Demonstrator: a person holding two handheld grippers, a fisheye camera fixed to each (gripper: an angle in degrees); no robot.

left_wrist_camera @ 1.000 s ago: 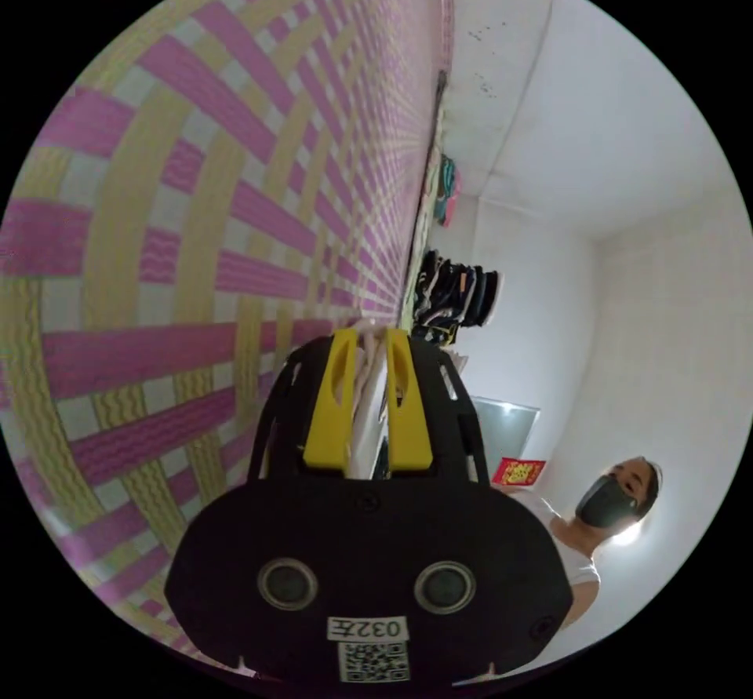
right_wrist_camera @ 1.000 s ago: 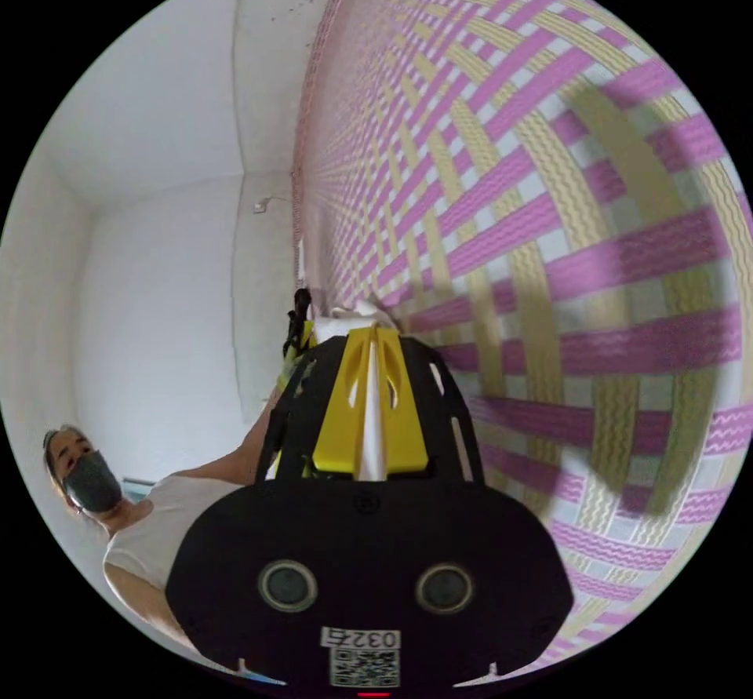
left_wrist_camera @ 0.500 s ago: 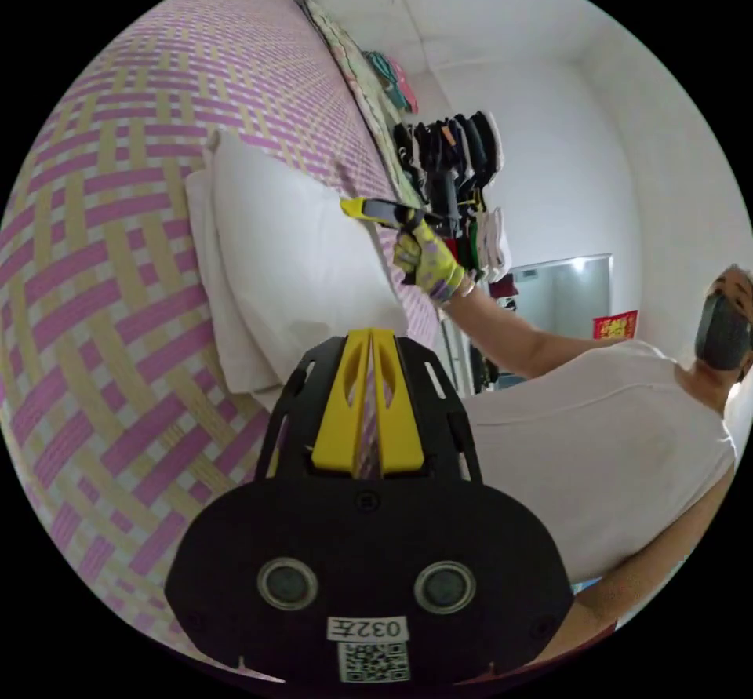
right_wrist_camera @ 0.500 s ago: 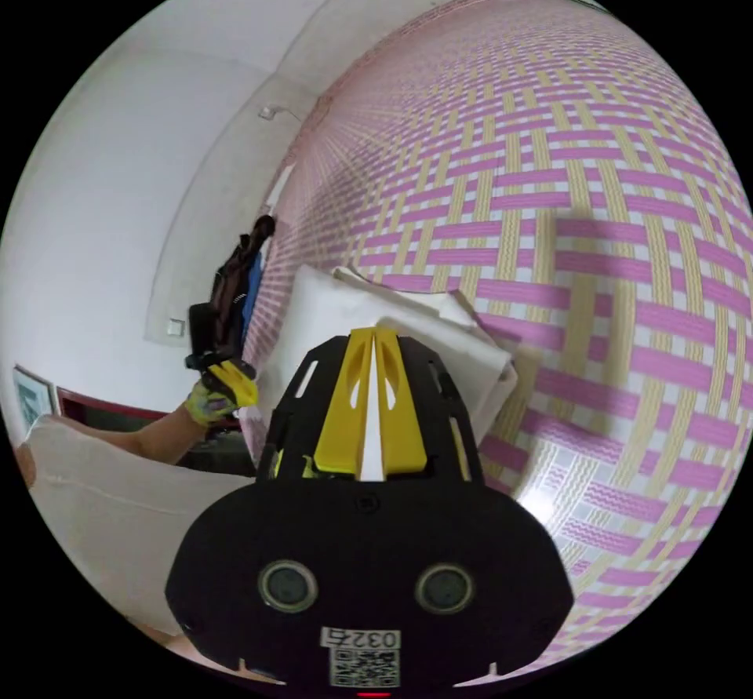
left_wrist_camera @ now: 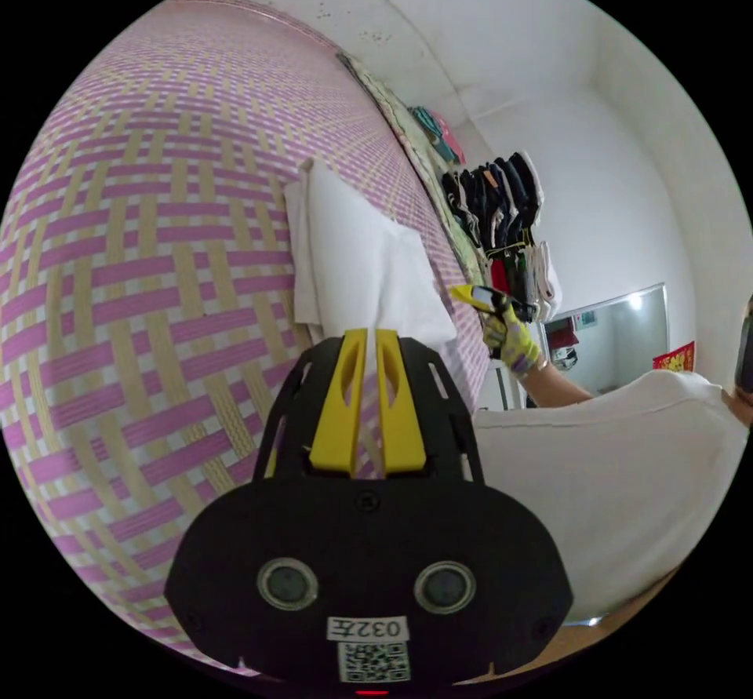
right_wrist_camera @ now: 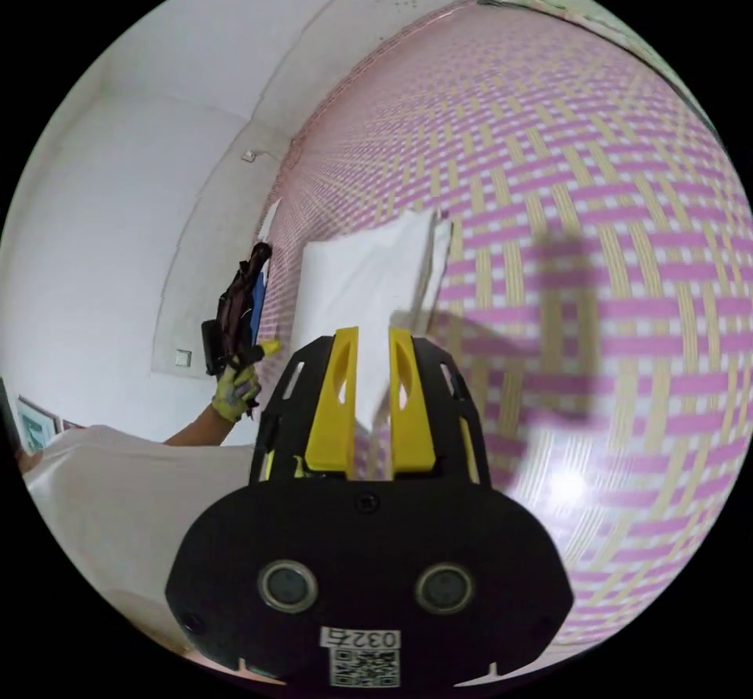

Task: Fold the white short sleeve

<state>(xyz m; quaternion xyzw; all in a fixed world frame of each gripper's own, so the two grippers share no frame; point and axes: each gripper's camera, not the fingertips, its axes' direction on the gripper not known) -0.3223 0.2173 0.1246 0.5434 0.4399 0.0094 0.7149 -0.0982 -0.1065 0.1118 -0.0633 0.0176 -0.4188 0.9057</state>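
The white shirt (left_wrist_camera: 353, 275) (right_wrist_camera: 369, 291) is seen folded into a smooth, thick rectangle on the pink-and-yellow woven mat (left_wrist_camera: 157, 275). Both grippers, left (left_wrist_camera: 366, 332) and right (right_wrist_camera: 369, 330), are held released, apart from it.

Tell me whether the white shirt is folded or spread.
Folded: the shirt lies as a compact stacked rectangle on the mat, layered edges showing.

Your left gripper (left_wrist_camera: 365, 332) covers the near edge of the white short sleeve (left_wrist_camera: 357, 275). The right gripper (right_wrist_camera: 369, 332) hides its near corner too. Clothes on the rack (left_wrist_camera: 498, 212) too small to ID. Your torso (left_wrist_camera: 620, 479) cut off at frame edge.
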